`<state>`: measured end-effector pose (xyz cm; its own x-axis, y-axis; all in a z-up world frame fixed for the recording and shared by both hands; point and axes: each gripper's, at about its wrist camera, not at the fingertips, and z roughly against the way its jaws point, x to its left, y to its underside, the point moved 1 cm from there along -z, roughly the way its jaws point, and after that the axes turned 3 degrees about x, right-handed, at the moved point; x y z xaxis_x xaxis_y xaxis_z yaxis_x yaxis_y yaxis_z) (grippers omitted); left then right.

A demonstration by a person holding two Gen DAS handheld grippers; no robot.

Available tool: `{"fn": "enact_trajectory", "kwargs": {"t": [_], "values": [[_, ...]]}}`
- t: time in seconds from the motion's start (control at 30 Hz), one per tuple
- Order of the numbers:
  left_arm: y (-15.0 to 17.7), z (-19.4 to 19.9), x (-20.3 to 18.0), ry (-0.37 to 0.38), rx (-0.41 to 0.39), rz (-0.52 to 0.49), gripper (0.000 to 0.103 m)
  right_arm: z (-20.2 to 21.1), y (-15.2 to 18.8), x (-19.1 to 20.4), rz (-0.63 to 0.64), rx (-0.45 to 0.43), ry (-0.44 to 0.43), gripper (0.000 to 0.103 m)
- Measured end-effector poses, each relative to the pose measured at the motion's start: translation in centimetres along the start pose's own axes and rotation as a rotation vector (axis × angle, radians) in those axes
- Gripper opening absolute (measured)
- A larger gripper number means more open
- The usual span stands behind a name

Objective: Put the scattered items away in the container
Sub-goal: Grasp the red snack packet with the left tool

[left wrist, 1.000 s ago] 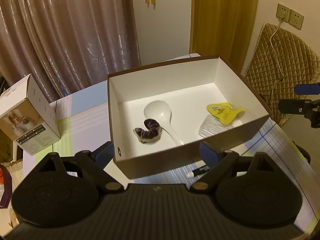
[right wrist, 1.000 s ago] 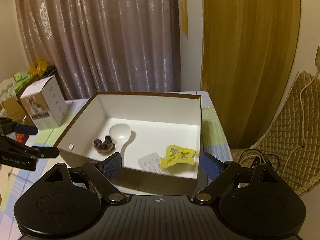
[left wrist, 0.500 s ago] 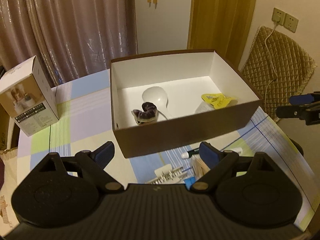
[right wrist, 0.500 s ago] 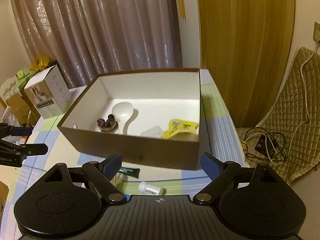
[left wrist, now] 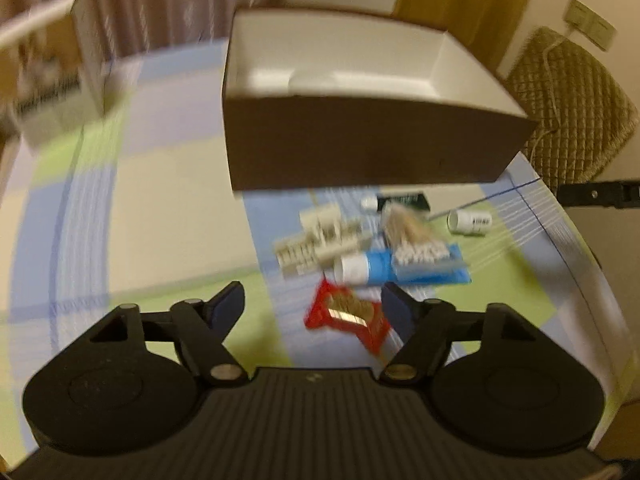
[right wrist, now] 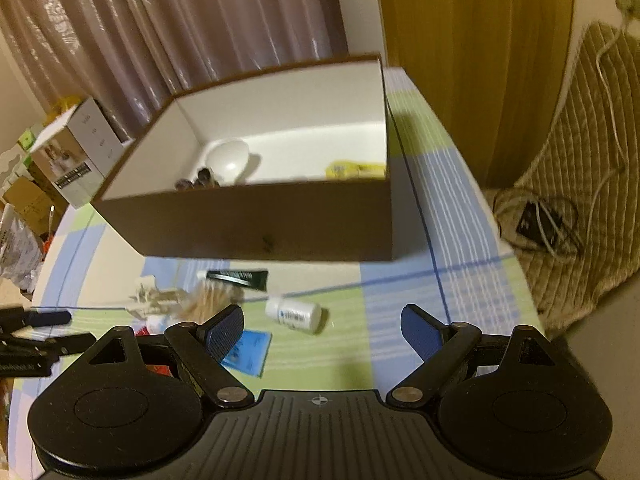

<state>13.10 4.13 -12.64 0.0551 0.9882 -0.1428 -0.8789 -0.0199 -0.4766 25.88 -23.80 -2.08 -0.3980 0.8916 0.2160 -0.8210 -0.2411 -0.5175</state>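
A brown box (left wrist: 360, 140) with a white inside stands on the checked tablecloth. In the right wrist view the box (right wrist: 260, 220) holds a white spoon (right wrist: 228, 158), a dark scrunchie (right wrist: 196, 180) and a yellow pouch (right wrist: 356, 169). In front of it lie a red packet (left wrist: 346, 316), a blue tube (left wrist: 400, 268), a white plastic piece (left wrist: 316, 240), a dark green tube (left wrist: 400, 202) and a small white bottle (right wrist: 296, 314). My left gripper (left wrist: 316, 308) is closing, with the red packet between its jaws but untouched. My right gripper (right wrist: 322, 328) stands open just short of the bottle.
A printed carton (right wrist: 76, 156) stands left of the box. A quilted cushion (right wrist: 580, 200) and cables (right wrist: 536, 220) lie beyond the table's right edge. Curtains hang behind. The left gripper's fingers (right wrist: 32, 336) show at the left edge of the right wrist view.
Both grippers have sunk from above the box to the loose items in front of it. The left jaws have narrowed. The left view is now blurred.
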Motion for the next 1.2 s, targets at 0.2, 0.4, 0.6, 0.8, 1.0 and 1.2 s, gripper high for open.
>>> {"fn": "enact_trajectory", "kwargs": {"t": [0.2, 0.4, 0.6, 0.8, 1.0, 1.2], "values": [[1.6, -2.8, -0.3, 0.012, 0.063, 0.064, 0.06, -1.8, 1.0, -1.1, -0.042, 0.06, 0.016, 0.091], [0.8, -4.7, -0.5, 0.005, 0.083, 0.106, 0.059, -2.8, 0.8, -1.8, -0.071, 0.083, 0.016, 0.091], [0.0, -6.3, -1.0, -0.002, 0.092, 0.112, 0.058, -3.6, 0.7, -1.7, -0.083, 0.094, 0.005, 0.091], [0.1, -6.6, -0.6, -0.001, 0.085, 0.065, 0.037, -4.1, 0.8, -0.4, -0.088, 0.089, -0.074, 0.091], [0.6, -5.5, 1.3, 0.009, 0.067, 0.06, 0.032, -5.5, 0.2, 2.7, -0.093, 0.105, -0.186, 0.091], [1.2, -4.5, 3.1, 0.006, 0.063, 0.088, 0.03, -8.3, -1.2, 6.8, -0.04, 0.126, -0.217, 0.09]]}}
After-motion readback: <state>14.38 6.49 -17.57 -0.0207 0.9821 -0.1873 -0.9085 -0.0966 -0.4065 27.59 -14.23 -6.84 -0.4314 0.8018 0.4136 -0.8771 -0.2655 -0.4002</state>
